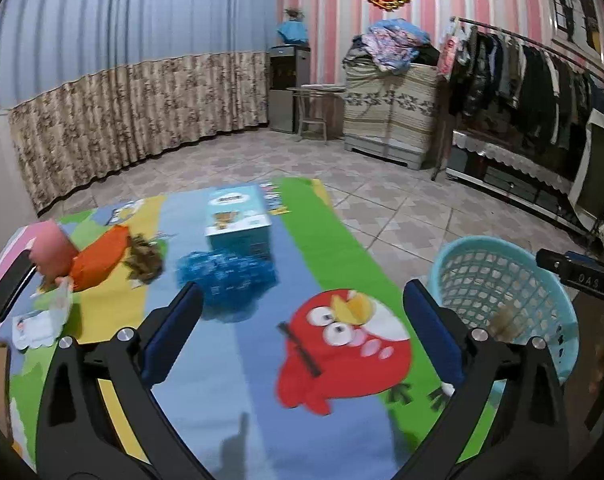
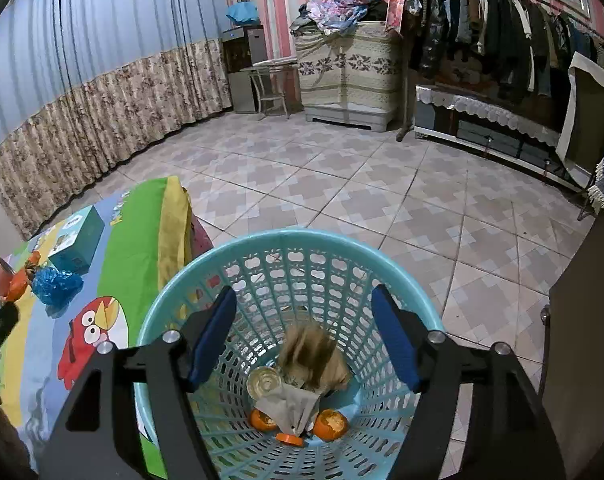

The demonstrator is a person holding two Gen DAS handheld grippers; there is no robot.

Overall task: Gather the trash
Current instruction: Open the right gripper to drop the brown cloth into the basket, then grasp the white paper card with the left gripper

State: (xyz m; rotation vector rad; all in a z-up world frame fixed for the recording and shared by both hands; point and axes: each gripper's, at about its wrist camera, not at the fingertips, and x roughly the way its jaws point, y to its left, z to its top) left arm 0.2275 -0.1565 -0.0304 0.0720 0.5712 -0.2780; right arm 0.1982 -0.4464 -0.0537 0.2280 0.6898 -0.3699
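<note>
My left gripper [image 1: 302,312] is open and empty above the cartoon tablecloth [image 1: 230,360]. Ahead of it lie a crumpled blue plastic bag [image 1: 226,276], a brown crumpled wrapper [image 1: 144,258], an orange packet [image 1: 98,256] and a pink cup [image 1: 52,252]. My right gripper [image 2: 303,332] is open over the light blue basket [image 2: 286,244]. Inside the basket lie a blurred brown scrap [image 2: 313,356], grey paper [image 2: 290,404], a clear lid [image 2: 264,382] and orange peels [image 2: 331,424]. The basket also shows in the left wrist view [image 1: 501,280].
A teal box [image 1: 238,216] stands at the table's far end. A clear container [image 1: 58,304] and a card [image 1: 32,328] lie at the left. Tiled floor [image 2: 341,184], a clothes rack [image 2: 501,32], a cabinet [image 2: 349,68] and curtains [image 2: 102,100] surround the table.
</note>
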